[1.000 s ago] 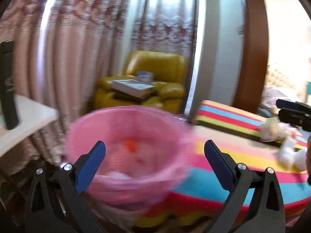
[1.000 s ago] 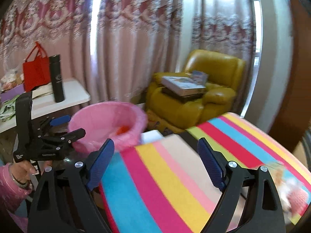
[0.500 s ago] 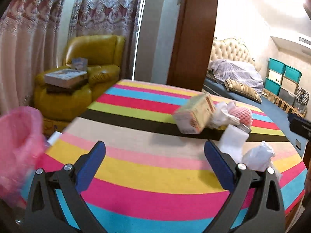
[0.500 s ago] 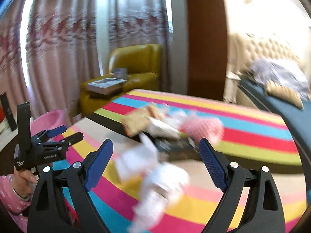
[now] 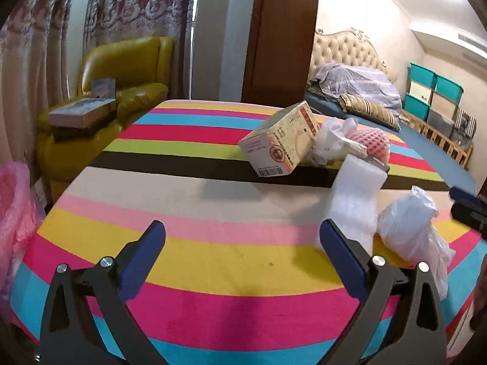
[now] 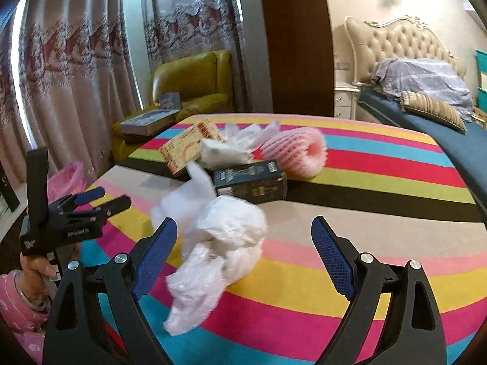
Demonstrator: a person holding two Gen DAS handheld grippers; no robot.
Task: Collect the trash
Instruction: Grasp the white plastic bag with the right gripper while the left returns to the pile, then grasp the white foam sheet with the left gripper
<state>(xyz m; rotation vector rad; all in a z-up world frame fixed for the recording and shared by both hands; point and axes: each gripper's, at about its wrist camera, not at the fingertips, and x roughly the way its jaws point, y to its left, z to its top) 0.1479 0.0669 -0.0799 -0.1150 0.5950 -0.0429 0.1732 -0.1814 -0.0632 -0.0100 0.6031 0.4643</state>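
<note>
A: Left to right? Pink bin point(image 5: 13, 210) off the striped worktop's point(image 5: 213, 258) left edge, left gripper point(image 5: 242, 237) spread wide, holding nothing.

B: Then the crumpled white bag point(image 6: 225, 237) lying between the right gripper's point(image 6: 243, 237) spread jaws, untouched.

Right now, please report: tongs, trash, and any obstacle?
Left tongs open, empty. Right tongs open over crumpled white bag, not gripping. More trash behind: dark box, pink foam net. Nothing in the way.

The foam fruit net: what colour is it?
Pink foam fruit net, clearest in the right wrist view.
</note>
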